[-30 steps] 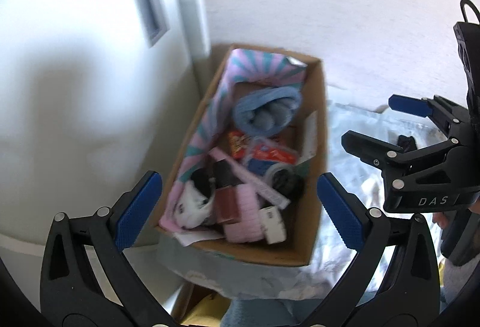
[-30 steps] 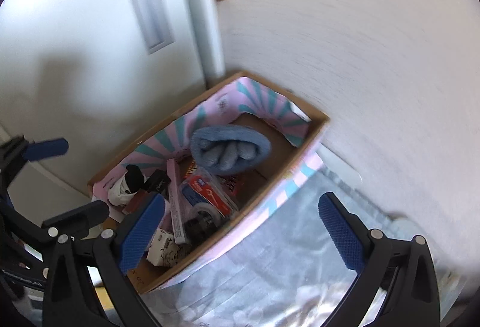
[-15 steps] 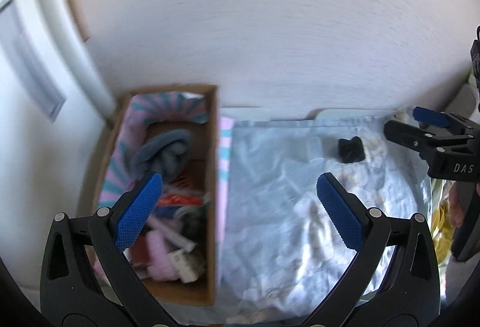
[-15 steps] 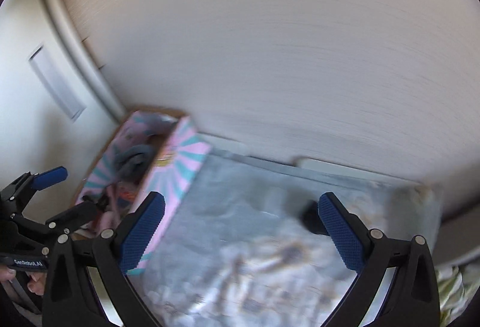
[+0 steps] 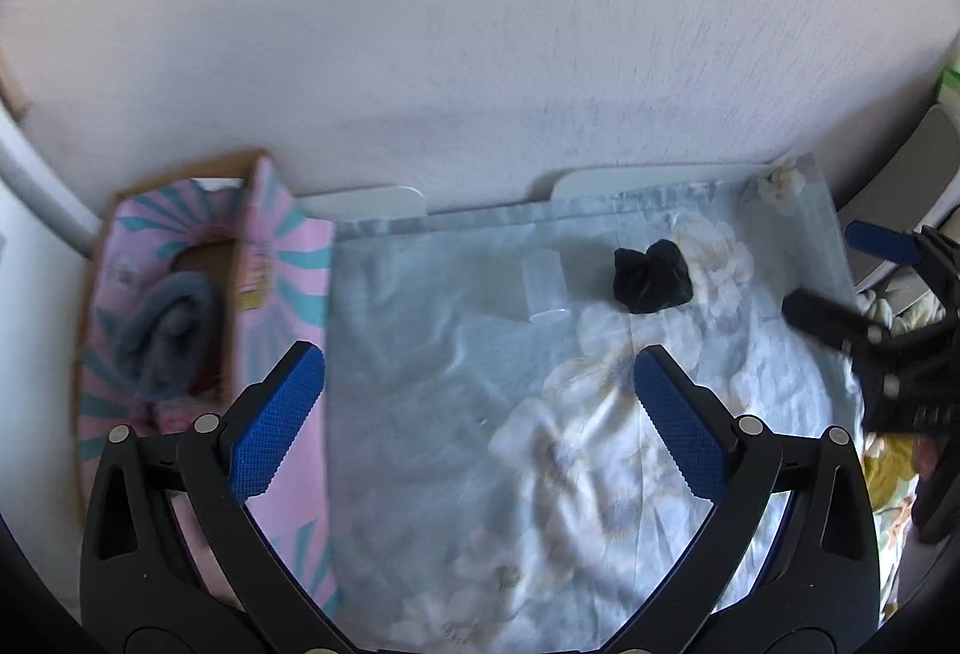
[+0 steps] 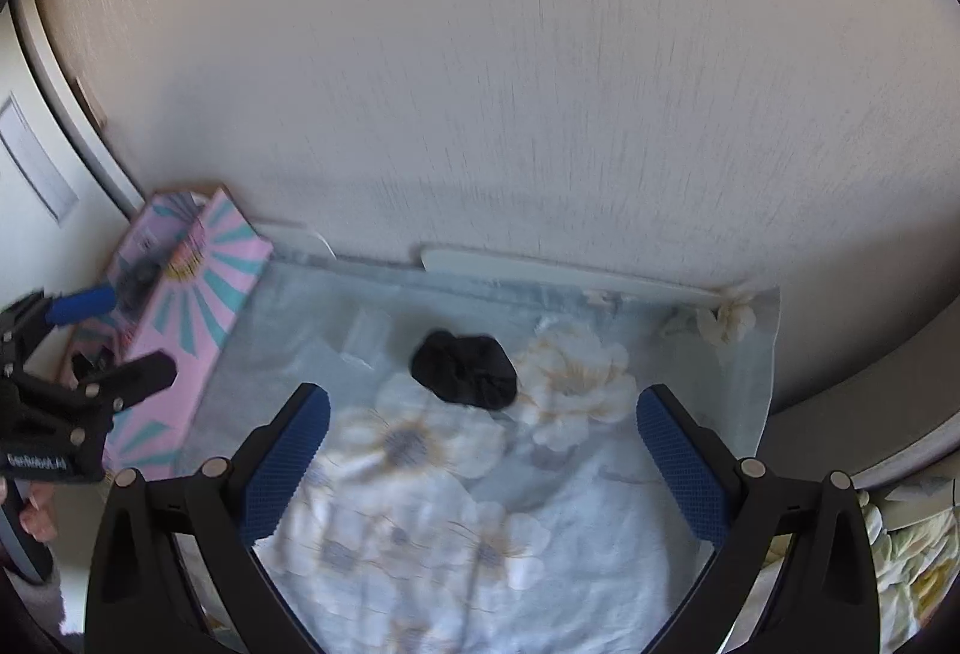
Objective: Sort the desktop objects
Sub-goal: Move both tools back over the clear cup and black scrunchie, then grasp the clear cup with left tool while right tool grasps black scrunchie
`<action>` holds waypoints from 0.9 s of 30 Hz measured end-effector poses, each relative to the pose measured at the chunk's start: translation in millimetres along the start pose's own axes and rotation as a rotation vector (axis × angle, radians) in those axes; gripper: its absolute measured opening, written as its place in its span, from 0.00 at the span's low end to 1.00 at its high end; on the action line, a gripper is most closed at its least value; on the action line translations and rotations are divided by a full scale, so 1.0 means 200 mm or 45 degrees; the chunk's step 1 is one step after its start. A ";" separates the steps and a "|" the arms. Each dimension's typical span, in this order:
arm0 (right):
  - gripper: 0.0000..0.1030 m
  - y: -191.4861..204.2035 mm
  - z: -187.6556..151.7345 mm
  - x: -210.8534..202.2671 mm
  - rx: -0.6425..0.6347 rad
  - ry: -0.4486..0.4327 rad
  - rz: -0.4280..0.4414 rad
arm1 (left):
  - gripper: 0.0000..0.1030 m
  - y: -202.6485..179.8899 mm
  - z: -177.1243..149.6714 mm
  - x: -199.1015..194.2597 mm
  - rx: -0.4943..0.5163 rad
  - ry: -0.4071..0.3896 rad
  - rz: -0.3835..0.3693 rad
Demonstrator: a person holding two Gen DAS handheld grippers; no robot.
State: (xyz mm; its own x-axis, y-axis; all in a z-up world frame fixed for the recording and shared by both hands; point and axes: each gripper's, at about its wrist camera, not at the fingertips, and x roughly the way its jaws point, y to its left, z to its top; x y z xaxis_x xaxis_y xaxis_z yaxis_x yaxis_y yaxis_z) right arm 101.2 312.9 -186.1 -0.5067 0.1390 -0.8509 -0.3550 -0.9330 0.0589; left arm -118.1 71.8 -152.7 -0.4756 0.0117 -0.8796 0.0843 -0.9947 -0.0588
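A black scrunchie (image 5: 651, 278) (image 6: 465, 369) lies on the pale floral cloth (image 5: 540, 414) (image 6: 480, 504) near the wall. Beside it, to the left, rests a small clear plastic piece (image 5: 545, 288) (image 6: 367, 337). At the left stands a pink and teal cardboard box (image 5: 282, 258) (image 6: 198, 288) holding a rolled blue-grey towel (image 5: 168, 330) and other items. My left gripper (image 5: 480, 420) is open above the cloth by the box, with nothing between its fingers. My right gripper (image 6: 483, 453) is open a short way in front of the scrunchie, also holding nothing.
A pale wall (image 5: 480, 54) rises right behind the cloth. A white door frame (image 6: 66, 114) stands at the left beyond the box. Floral bedding (image 6: 912, 582) lies off the cloth's right edge. A hand (image 6: 36, 519) holds the left gripper's handle.
Both grippers have swung right, away from the box and over the floral cloth. The scrunchie has come into view ahead of the right gripper. Both stay open.
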 end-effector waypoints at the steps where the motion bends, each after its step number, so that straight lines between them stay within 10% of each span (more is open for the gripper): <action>1: 0.99 -0.01 -0.01 0.05 -0.010 0.023 0.010 | 1.00 -0.01 0.01 0.05 0.003 0.016 -0.001; 14: 0.94 -0.02 -0.05 0.55 -0.183 0.149 0.065 | 0.88 -0.10 0.06 0.62 0.008 0.140 0.029; 27: 0.40 0.02 -0.06 0.66 -0.273 0.160 0.113 | 0.40 -0.11 0.01 0.69 -0.002 0.120 0.013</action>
State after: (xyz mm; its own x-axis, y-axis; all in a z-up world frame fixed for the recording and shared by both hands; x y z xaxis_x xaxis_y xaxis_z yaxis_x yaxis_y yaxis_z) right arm 42.6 324.3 -304.3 -0.4218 0.0234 -0.9064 -0.1323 -0.9906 0.0360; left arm -187.2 95.8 -271.3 -0.3906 0.0115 -0.9205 0.0898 -0.9947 -0.0505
